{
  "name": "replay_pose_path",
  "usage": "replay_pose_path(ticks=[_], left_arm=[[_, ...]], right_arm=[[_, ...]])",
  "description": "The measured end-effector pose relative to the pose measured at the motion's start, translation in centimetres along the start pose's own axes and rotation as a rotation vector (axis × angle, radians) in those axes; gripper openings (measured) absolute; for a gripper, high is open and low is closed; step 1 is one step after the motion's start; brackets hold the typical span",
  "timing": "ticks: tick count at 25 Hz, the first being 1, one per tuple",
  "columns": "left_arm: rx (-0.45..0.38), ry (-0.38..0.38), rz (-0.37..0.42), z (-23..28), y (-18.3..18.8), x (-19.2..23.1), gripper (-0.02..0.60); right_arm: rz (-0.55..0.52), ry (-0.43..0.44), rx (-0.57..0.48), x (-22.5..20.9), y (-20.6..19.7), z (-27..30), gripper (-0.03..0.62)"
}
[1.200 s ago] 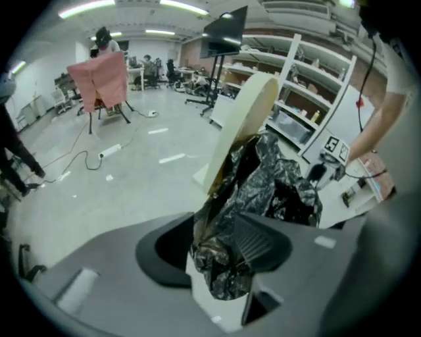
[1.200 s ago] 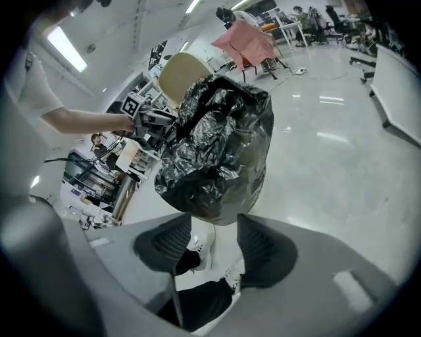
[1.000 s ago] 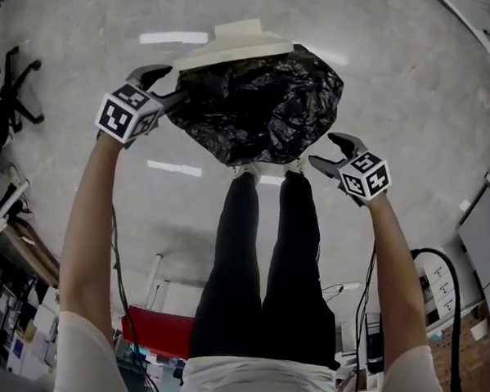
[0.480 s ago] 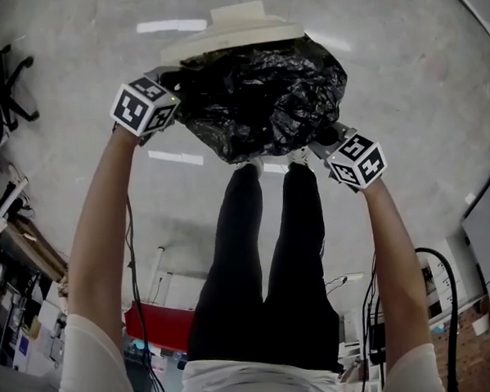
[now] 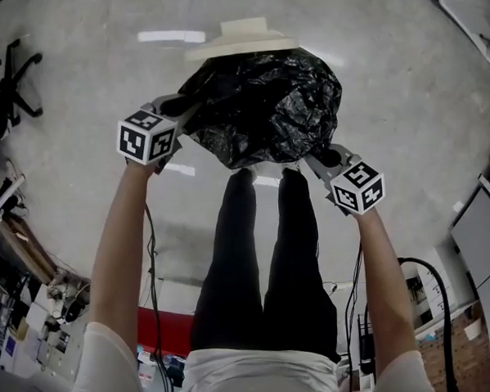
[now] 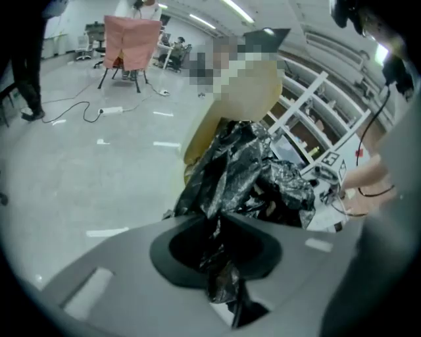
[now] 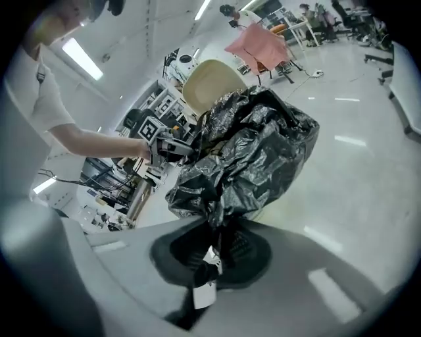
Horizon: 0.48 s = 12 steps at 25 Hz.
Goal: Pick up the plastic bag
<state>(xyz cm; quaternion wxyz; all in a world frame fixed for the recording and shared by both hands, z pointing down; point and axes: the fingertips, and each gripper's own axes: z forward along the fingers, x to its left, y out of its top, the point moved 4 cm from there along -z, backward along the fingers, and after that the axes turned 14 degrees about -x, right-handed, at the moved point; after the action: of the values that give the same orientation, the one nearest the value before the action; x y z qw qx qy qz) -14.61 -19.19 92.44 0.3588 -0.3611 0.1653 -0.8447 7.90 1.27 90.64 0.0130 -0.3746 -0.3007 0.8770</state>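
Black crumpled plastic bag (image 5: 261,108) hung between the two grippers, above the floor (image 5: 386,77) and in front of the person's legs (image 5: 257,264). Its far edge met a cream chair (image 5: 241,37). Whether it rested on the chair could not be told.

Left gripper (image 5: 181,111) was at the bag's left side, arm stretched forward. In the left gripper view its jaws were closing. A twisted fold of black film ran down between them and they pressed on it. The rest of the bag bulged out just beyond the tips.

Right gripper (image 5: 315,158) was at the bag's lower right edge. In the right gripper view the jaws were pressed together on a gathered neck of film. A small white scrap (image 7: 209,258) sat at the pinch; what it was could not be made out. The bag's bulk rose straight off the tips, with the chair's back behind it.

Both grippers gripped opposite sides of the bag, the left one higher in the head view than the right. The bag looked full and rounded, its surface glossy and heavily wrinkled.

Floor was pale, polished, with light strips reflected on it. An office chair (image 5: 14,80) stood well apart at far left.
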Motion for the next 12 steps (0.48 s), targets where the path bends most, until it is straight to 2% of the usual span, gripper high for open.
replay_pose_path(ticks=[4,7,9,11,12], left_arm=[[0.005,0.036,0.016,-1.2,-0.3,-0.9,0.072],[0.000,0.101,0.038,-1.5,-0.6,-0.8,0.051],[0.003,0.149,0.085,-1.6,-1.0,-1.0,0.052],[0.004,0.195,0.133,-1.6,-1.0,-1.4,0.006],[-0.004,0.208,0.142,-1.5,-0.9,-1.5,0.005]], right_arm=[[0.011,0.012,-0.018,1.8,1.2,-0.6,0.002],[0.011,0.025,-0.032,2.6,1.9,-0.9,0.002],[0.019,0.029,-0.049,3.1,2.2,-1.2,0.002],[0.021,0.036,-0.060,3.5,2.3,-1.3,0.002],[0.019,0.038,-0.063,3.6,2.3,-1.2,0.002]])
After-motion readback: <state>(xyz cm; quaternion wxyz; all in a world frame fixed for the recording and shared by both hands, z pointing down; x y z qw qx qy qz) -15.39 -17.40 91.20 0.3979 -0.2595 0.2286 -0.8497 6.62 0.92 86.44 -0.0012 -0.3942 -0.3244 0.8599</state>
